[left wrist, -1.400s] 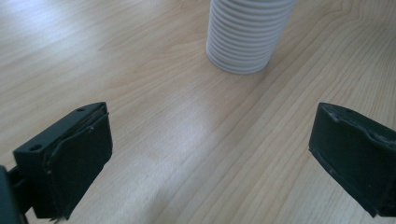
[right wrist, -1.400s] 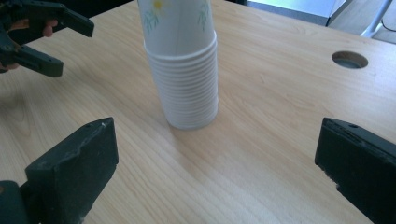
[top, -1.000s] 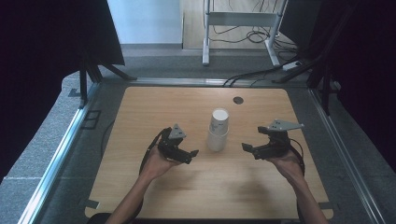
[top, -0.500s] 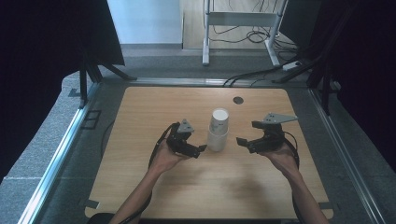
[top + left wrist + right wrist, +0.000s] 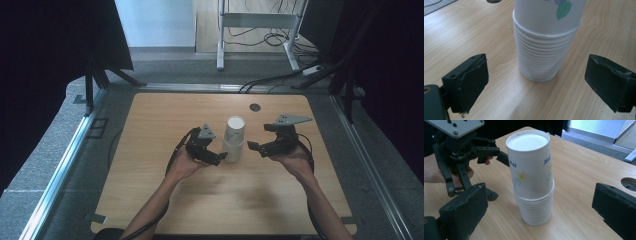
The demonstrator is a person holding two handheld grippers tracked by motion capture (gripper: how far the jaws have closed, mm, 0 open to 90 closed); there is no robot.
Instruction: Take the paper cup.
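Note:
A stack of upturned white paper cups (image 5: 234,137) stands at the middle of the wooden table (image 5: 150,200). Its top cup bears a flower print and blue lettering (image 5: 531,177). My left gripper (image 5: 218,155) is open just left of the stack's base, with its jaws either side of the lower cups (image 5: 541,50) and not touching them. My right gripper (image 5: 254,147) is open a little to the right of the stack, jaws spread wide toward it. In the right gripper view, the left gripper (image 5: 499,176) sits behind the stack with one jaw close to the top cup.
A round hole (image 5: 255,107) lies in the table behind the stack. Metal rails run along both table sides, black curtains hang left and right, and a metal stand (image 5: 260,20) with cables is on the floor beyond the far edge.
Both grippers have closed in on the cup stack: the left moved right and forward to its base, the right moved left. The stack has not moved.

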